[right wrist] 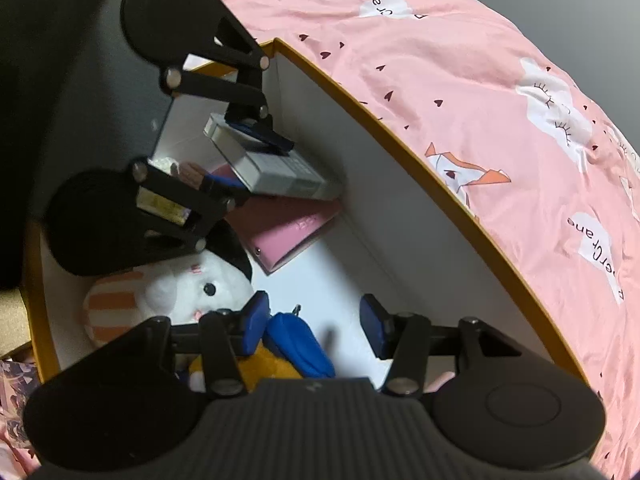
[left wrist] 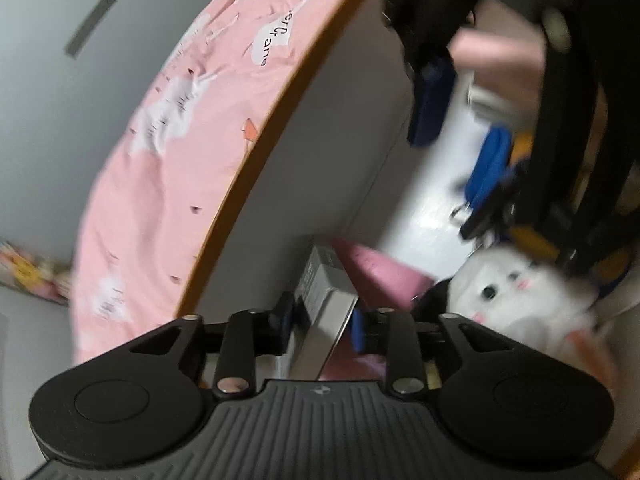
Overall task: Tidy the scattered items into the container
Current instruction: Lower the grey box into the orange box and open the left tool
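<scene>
Left gripper (left wrist: 320, 320): jaws partly open around the grey box (left wrist: 326, 300), inside the bin (right wrist: 400, 184).
Right gripper (right wrist: 316, 330): jaws open, empty, above bin floor.

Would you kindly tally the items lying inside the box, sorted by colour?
White: 1, plush toy
Grey: 1, carton
Pink: 1, case
Blue: 1, pouch
Yellow: 1, soft toy
Total: 5

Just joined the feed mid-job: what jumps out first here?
The pink bedsheet printed with white clouds fills the background beside the orange-rimmed white box. Inside, the left gripper straddles a long grey-white carton above a pink notebook, near a white plush rabbit.
</scene>
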Tool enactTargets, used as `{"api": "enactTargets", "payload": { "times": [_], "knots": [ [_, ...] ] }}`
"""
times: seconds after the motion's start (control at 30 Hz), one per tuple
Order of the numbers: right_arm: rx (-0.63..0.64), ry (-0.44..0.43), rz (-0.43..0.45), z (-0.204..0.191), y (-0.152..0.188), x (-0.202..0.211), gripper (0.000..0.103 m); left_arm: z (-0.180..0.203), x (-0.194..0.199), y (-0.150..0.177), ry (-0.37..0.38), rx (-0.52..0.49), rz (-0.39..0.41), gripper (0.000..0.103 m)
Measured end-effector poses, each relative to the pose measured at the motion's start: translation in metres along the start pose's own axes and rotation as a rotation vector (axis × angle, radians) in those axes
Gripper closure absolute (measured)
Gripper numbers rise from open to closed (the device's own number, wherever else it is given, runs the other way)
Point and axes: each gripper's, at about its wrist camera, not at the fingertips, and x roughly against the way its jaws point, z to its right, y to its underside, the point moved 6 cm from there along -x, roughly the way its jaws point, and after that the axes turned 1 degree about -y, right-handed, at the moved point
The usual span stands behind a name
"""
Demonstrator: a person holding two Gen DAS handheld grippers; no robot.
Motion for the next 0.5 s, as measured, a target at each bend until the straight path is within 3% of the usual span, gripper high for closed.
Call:
{"api": "enactTargets", "payload": {
  "times": [0.07,0.37,0.43,0.5],
  "knots": [
    [-0.007,-0.002,0.002,0.0,0.0,0.0,0.05,-0.008,0.007,0.0,0.035,0.038,0.02,0.052],
    [-0.061,-0.039,0.012,-0.001,-0.007,-0.002,0.05,-0.02,0.029,0.007,0.211,0.151,0.056,0.052],
    [-0.058,-0.044,0.012,-0.001,-0.008,-0.002,0.051,-0.019,0.029,0.009,0.204,0.167,0.046,0.052],
    [-0.057,-0.049,0.011,0.024,-0.003,-0.007,0.054,-0.019,0.028,0.013,0.193,0.163,0.031,0.054]
  ]
}}
